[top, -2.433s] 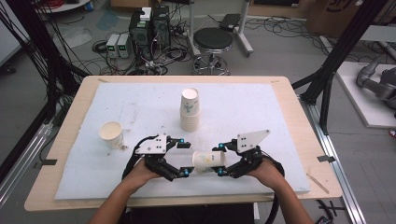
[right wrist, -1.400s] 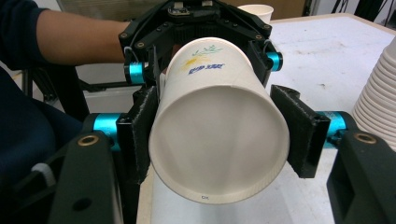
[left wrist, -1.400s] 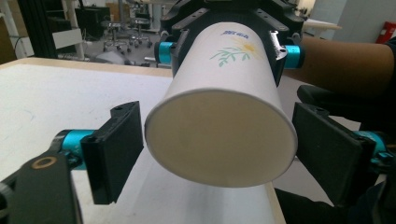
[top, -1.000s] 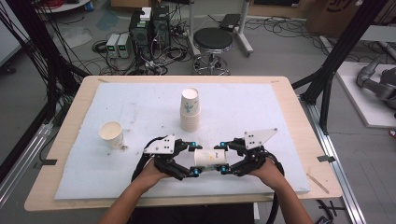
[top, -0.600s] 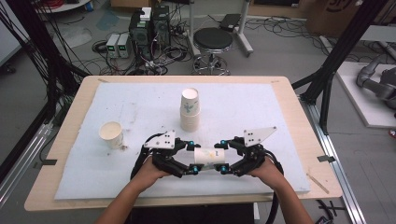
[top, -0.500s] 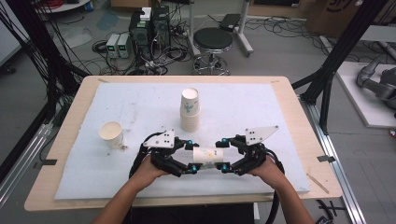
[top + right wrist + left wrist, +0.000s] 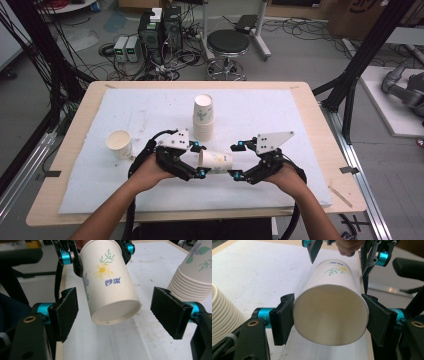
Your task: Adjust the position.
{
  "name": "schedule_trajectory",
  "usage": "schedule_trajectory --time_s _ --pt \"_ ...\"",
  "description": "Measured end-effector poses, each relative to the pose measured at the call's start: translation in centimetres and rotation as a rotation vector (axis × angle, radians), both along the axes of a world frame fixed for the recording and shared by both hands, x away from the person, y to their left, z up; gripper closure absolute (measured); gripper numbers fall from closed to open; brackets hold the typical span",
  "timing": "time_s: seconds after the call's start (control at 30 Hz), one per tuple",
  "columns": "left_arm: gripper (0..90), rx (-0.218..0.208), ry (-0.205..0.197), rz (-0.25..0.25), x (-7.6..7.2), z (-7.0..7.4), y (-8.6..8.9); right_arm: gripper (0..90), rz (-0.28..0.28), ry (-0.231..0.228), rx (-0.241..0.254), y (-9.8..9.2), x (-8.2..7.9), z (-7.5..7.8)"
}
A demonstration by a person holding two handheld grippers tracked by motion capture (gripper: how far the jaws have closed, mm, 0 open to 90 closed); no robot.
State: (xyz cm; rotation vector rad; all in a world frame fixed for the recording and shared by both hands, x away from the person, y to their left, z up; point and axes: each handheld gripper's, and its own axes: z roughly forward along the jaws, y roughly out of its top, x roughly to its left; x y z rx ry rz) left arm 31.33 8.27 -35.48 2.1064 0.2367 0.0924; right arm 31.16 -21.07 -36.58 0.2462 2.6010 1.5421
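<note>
A white paper cup [image 7: 216, 161] with a flower print lies on its side in the air between my two grippers. My left gripper [image 7: 199, 160] is shut on its rim end, and the pads [image 7: 284, 317] press both sides of the open mouth [image 7: 332, 315]. My right gripper [image 7: 117, 312] is open. Its jaws have just been opening, and the cup's base [image 7: 116, 312] hangs between them without touching either pad [image 7: 170, 312]. In the high view the right gripper [image 7: 237, 160] faces the left one across the cup.
A stack of several like cups [image 7: 203, 117] stands upright just behind the grippers, close by in the right gripper view [image 7: 192, 272]. A single cup [image 7: 119, 143] stands at the left on the white mat [image 7: 150, 110]. The wooden table edge [image 7: 310, 115] borders the mat.
The right gripper's jaws were closed on the cup's base and now stand wide apart. The left hand has risen a little with the cup.
</note>
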Motion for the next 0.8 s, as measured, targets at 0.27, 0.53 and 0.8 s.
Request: schedule_trajectory --time_s 0.27,0.53,0.8 --pt "30.0 0.142 0.003 -0.002 0.3 0.8 -0.9 22.4 0.008 -0.031 -0.108 1.3 0.2 0.5" --pt "30.0 0.255 0.006 -0.034 0.5 1.5 -1.6 22.4 0.027 -0.063 -0.184 2.4 0.2 1.0" --pt "30.0 0.333 0.006 -0.037 0.7 2.4 -2.3 22.4 0.042 -0.095 -0.263 3.6 0.3 1.2"
